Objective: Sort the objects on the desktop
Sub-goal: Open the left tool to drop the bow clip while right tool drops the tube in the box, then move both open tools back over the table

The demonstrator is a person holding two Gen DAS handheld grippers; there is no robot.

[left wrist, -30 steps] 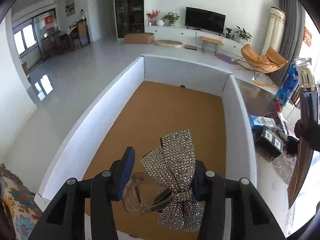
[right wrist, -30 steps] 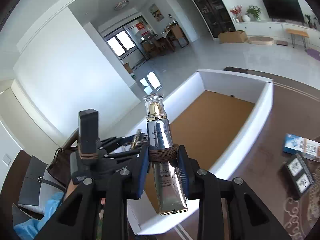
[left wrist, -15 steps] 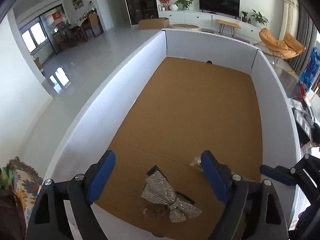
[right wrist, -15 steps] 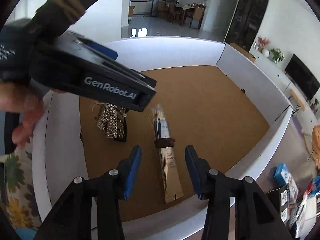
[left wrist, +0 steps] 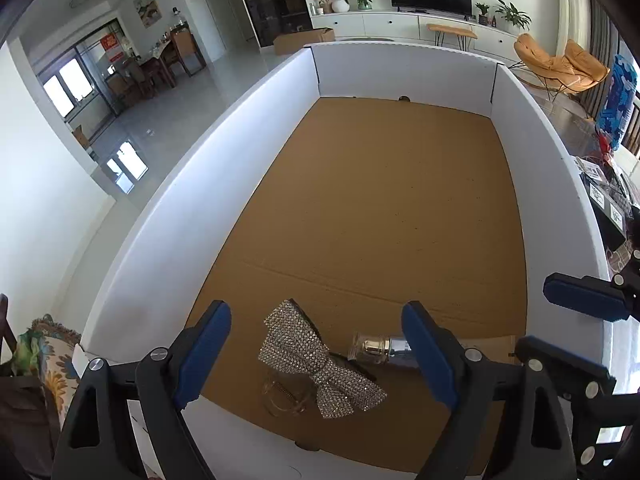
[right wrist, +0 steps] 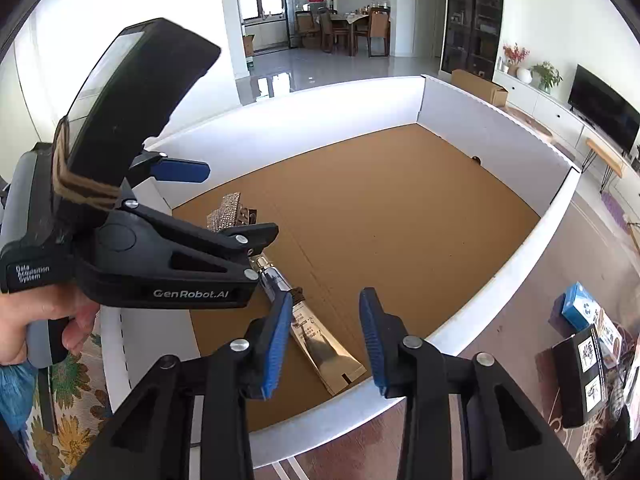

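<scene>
A rhinestone bow hair clip (left wrist: 320,362) lies on the brown floor of the white-walled box (left wrist: 168,216), near its front edge. A silver-gold cosmetic tube (left wrist: 380,350) lies beside it to the right. My left gripper (left wrist: 316,348) is open and empty, above the bow. In the right wrist view the tube (right wrist: 316,332) lies near the front wall, the bow (right wrist: 226,212) farther left, partly hidden by the left gripper body. My right gripper (right wrist: 324,336) is open and empty, just above the tube.
The box floor (right wrist: 400,216) beyond the two items is bare cardboard. Small boxes and packets (right wrist: 580,340) lie on the dark table right of the box. A floral cloth (right wrist: 76,400) lies at the left.
Both grippers opened and let go: the bow and the tube, held up a second ago, now lie on the box floor. Both grippers have drawn back a little.
</scene>
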